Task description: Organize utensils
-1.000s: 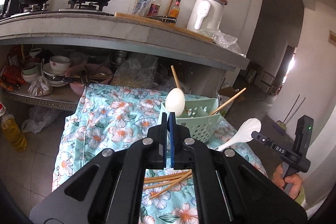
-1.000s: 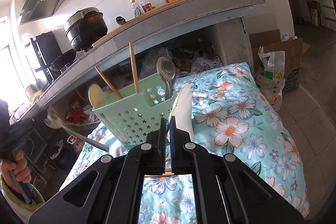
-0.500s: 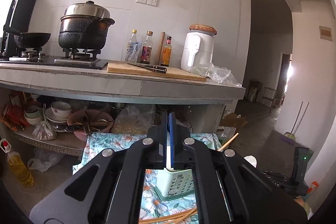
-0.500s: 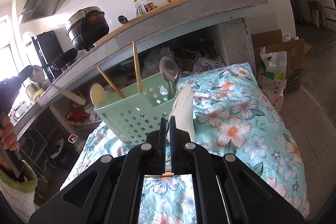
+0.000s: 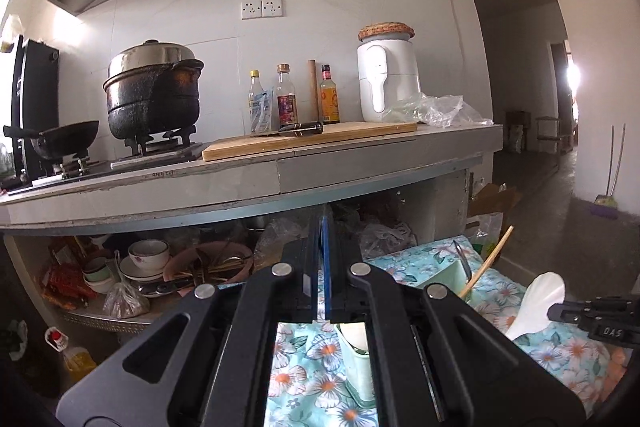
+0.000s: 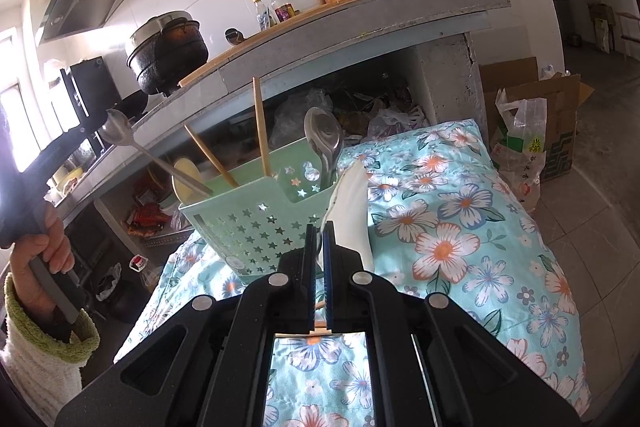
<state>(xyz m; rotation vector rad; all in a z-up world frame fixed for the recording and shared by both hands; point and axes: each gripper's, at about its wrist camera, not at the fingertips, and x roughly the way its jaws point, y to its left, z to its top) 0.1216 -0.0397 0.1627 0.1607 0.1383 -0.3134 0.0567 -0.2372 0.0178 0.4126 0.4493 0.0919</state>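
Observation:
A mint green star-punched basket (image 6: 256, 219) stands on the flowered cloth and holds wooden chopsticks (image 6: 262, 131), a metal spoon (image 6: 326, 139) and a pale spoon (image 6: 186, 173). My right gripper (image 6: 319, 231) is shut on a white ladle (image 6: 352, 211), held beside the basket's right end; the ladle also shows in the left wrist view (image 5: 538, 303). My left gripper (image 5: 320, 227) is shut on a metal spoon (image 6: 152, 157), raised above the basket (image 5: 452, 275) with its handle slanting down into it. The spoon itself is hidden in the left wrist view.
A grey counter (image 5: 280, 171) carries a black pot (image 5: 154, 95), bottles, a cutting board and a white jug. Bowls and plates (image 5: 148, 259) sit on the shelf below. Loose chopsticks (image 6: 320, 325) lie on the cloth. A cardboard box and bag (image 6: 532, 131) stand at the right.
My left gripper has risen and tilted up with the metal spoon, now above the basket. The right gripper with the white ladle has hardly moved.

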